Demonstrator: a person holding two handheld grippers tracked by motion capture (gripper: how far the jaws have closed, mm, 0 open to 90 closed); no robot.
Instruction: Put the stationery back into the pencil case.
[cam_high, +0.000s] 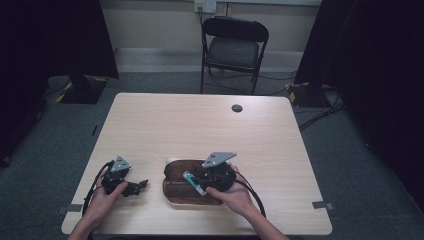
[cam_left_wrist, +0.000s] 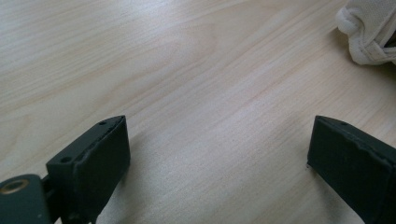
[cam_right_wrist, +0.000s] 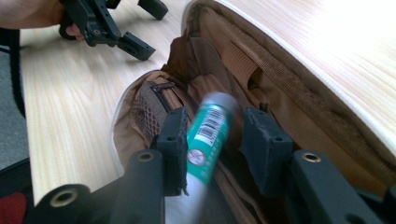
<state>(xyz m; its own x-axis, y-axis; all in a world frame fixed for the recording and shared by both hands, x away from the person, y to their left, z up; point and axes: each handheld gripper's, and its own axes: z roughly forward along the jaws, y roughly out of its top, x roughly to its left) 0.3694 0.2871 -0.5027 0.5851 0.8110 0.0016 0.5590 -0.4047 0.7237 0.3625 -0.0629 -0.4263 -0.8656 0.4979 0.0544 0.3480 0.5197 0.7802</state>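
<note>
An open brown pencil case (cam_high: 175, 172) with a pale outer shell lies near the table's front edge. My right gripper (cam_high: 196, 181) hovers over it, its jaws pointing into the case (cam_right_wrist: 289, 93). A green and white tube (cam_right_wrist: 210, 130) with a barcode stands slanted between the jaws of that gripper (cam_right_wrist: 215, 114). The tube touches the left jaw, and a narrow gap shows at the right jaw. The tube (cam_high: 194, 183) juts out to the left. My left gripper (cam_high: 141, 185) rests low on the table left of the case, its jaws (cam_left_wrist: 219, 126) wide apart over bare wood.
A pale fabric corner (cam_left_wrist: 369, 32) lies at the upper right of the left gripper view. The wooden table (cam_high: 200, 130) has a round cable hole (cam_high: 237, 108) near its far edge. A black folding chair (cam_high: 234, 50) stands beyond it. Cables trail from both grippers.
</note>
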